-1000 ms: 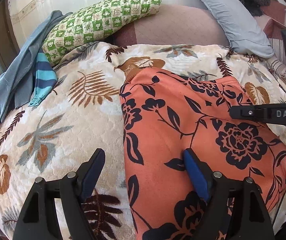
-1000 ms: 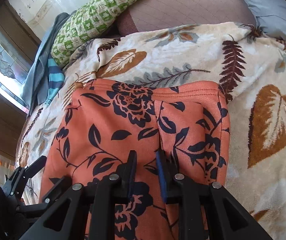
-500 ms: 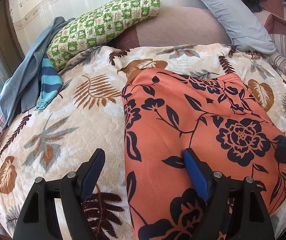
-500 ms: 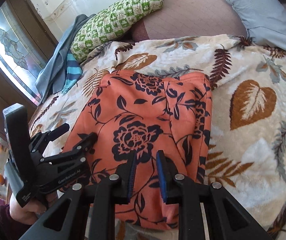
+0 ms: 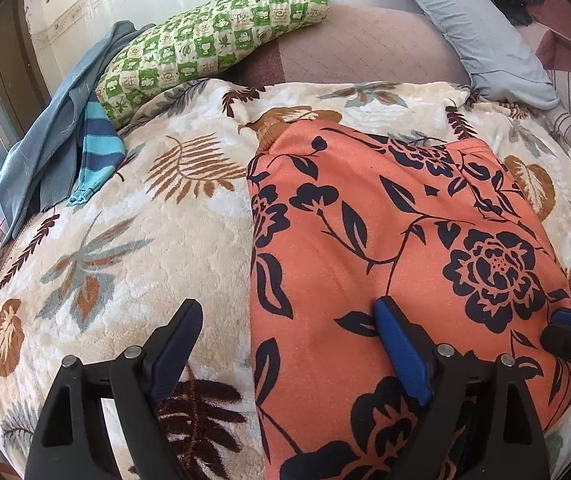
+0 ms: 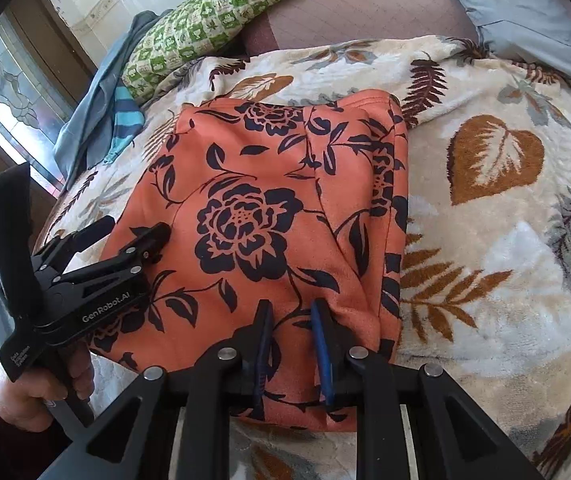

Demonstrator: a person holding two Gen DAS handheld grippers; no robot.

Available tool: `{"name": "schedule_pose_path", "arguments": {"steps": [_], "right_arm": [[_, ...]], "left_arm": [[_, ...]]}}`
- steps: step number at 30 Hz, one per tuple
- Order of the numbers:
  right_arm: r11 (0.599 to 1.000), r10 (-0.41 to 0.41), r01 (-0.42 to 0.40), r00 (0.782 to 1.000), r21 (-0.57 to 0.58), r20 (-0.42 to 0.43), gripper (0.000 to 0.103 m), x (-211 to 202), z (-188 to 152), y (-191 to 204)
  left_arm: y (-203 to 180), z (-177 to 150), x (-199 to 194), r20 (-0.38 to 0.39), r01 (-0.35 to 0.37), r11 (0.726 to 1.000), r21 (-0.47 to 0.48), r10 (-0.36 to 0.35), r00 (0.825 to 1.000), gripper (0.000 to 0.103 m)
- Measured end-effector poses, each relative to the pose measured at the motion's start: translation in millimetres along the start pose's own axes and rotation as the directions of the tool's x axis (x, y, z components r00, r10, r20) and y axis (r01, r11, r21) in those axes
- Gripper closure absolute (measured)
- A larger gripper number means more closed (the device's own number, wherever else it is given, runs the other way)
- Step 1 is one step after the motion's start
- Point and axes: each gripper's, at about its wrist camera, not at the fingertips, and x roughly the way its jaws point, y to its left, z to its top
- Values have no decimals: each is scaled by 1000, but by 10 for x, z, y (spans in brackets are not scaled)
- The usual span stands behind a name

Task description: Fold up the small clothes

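Left tool (image 5: pixel 285 330) stood wide, its jaws opening, straddling the left edge of the folded orange floral garment (image 5: pixel 397 248) without pinching it. That garment lay flat on the leaf-print blanket (image 5: pixel 133 248) covering the bed. Right tool (image 6: pixel 291 314) hovered over its near edge, jaws narrowly apart, gripping nothing.

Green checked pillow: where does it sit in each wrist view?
Left wrist: green pillow lies upper left of centre, behind the orange garment.
Right wrist: pillow sits at the top, left of centre.
Shared landmark: the striped blue cloth just below the pillow's left end.
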Motion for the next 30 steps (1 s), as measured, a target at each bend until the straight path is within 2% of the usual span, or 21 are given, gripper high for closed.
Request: {"name": "schedule_pose_path", "arguments": {"steps": [5, 7, 13, 16, 20, 21, 22, 24, 25, 30], "right_arm": [[999, 44, -44, 999, 12, -2, 79, -2, 2, -67], [998, 62, -62, 998, 19, -5, 79, -6, 12, -99], [992, 110, -108, 994, 59, -27, 79, -2, 48, -174], [988, 130, -127, 991, 83, -31, 79, -8, 62, -205], [970, 191, -185, 981, 161, -23, 79, -48, 84, -307], [959, 218, -211, 976, 187, -17, 79, -68, 91, -343], [945, 253, -246, 968, 215, -4, 79, -94, 101, -380], [902, 347, -346, 937, 259, 42, 79, -146, 118, -441], [888, 375, -378, 925, 263, 62, 79, -174, 136, -446], [886, 375, -398, 917, 238, 135, 79, -267, 250, -387]], "left_arm": [[35, -22, 40, -7, -3, 1000, -15, 3, 1000, 8], [50, -39, 60, -8, -16, 1000, -27, 16, 1000, 2], [113, -92, 112, -23, -7, 996, -92, 5, 1000, 0], [119, -60, 132, -65, -7, 995, -104, 0, 998, 0], [81, 188, 78, -176, -5, 1000, -25, 1, 984, 0], [67, 266, 25, -169, -15, 1000, 2, 15, 985, 0], [61, 346, -52, -130, -33, 999, 22, 35, 991, 0], [66, 525, -201, -42, -58, 997, 45, 60, 997, 0], [62, 621, -221, -23, -75, 996, 55, 76, 997, 0], [-45, 1032, 185, -95, -144, 985, 100, 153, 984, 0]]}}
